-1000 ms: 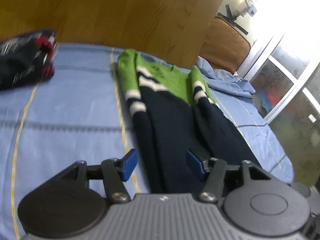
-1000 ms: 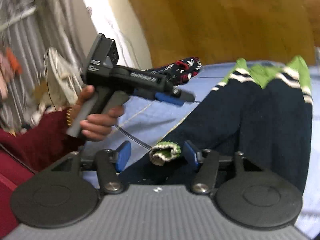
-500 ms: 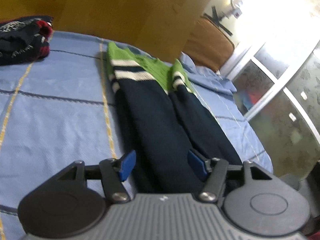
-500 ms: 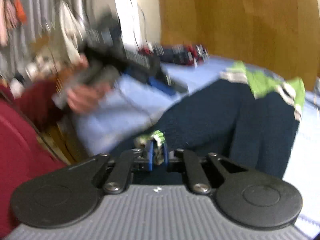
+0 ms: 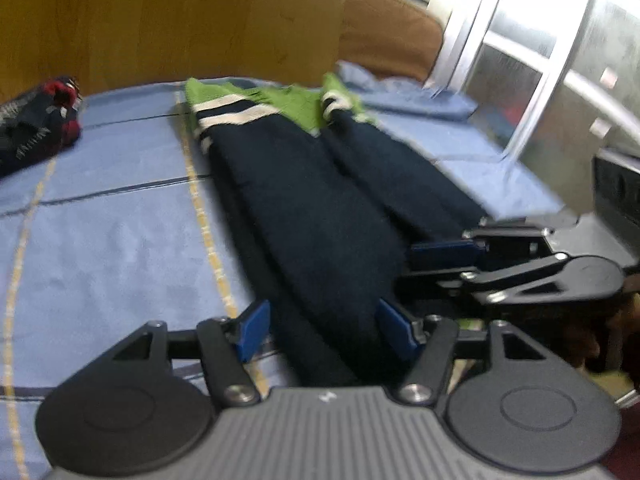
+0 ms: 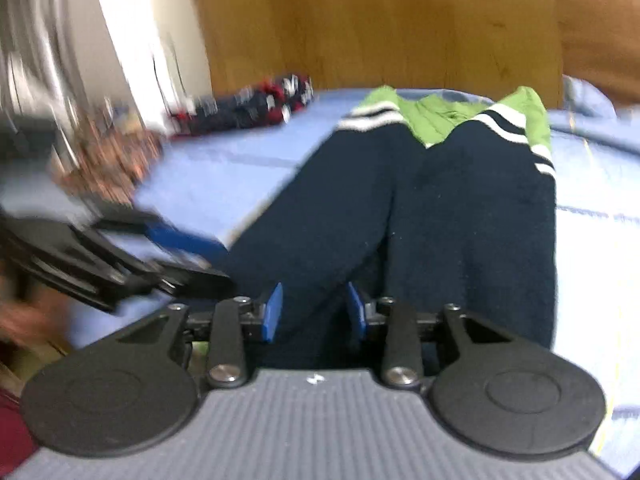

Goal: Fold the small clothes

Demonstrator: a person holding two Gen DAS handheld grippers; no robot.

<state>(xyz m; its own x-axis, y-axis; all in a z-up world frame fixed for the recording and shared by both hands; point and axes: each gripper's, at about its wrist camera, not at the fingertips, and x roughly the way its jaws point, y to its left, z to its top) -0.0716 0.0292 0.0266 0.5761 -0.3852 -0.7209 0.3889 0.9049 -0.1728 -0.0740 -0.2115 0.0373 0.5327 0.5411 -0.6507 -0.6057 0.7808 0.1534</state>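
A navy sweater with green shoulders and white stripes lies lengthwise on the blue bedsheet, both sleeves folded down over its body. My left gripper is open, its blue pads straddling the sweater's near hem. My right gripper is partly open around the dark hem fabric, pads not pressed together. The right gripper also shows in the left wrist view, close on the right; the left gripper shows blurred in the right wrist view.
A folded dark and red garment lies at the far left of the bed. A wooden headboard stands behind. A brown cushion and a window frame are at the right, past the bed edge.
My right gripper was shut on the green-white cuff half a second ago; now its jaws have parted around the dark hem. Both grippers have moved close together at the sweater's near end.
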